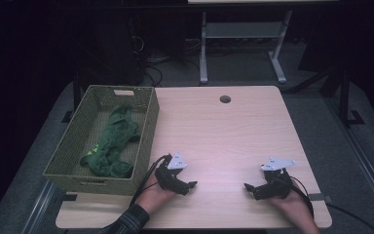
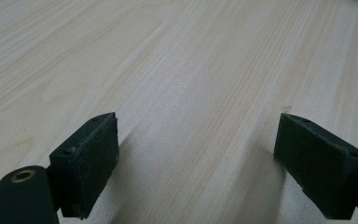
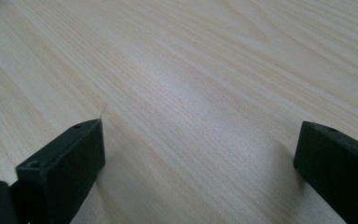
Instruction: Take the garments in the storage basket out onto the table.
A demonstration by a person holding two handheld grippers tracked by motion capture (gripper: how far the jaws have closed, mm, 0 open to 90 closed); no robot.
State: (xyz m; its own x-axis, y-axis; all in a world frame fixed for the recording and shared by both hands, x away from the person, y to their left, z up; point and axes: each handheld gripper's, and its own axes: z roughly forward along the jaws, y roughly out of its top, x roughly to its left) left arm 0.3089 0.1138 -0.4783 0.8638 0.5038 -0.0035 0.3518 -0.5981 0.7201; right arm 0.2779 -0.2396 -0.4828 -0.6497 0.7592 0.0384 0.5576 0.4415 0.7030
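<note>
**Green cloth in the basket, both grippers idle on the table**

Left gripper (image 1: 187,186) low over the near edge of the table (image 1: 224,136), jaws spread wide with nothing between them; the left gripper view shows bare pale wood in the gap (image 2: 196,154); right gripper (image 1: 250,188) likewise low at the near right, jaws wide, empty; the two point toward each other, well apart.

Nearest thing to work on: a green cloth (image 1: 113,141) lying crumpled inside the woven basket (image 1: 148,127), which sits at the table's left side, just beside the left gripper; the cloth runs lengthwise down the basket floor, bunched thicker at the near end; a small bright patch shows on it, too small to tell what.

Handling, as a judgement: soft, limp, light; it will drape and stretch out when lifted, not keep its shape; no slip risk on padded jaws, nothing fragile; best grip likely a raised fold on the thick near bunch, pinched from above; basket walls are tall, so lift high enough to clear the rim; trailing end may snag on the weave.
</note>
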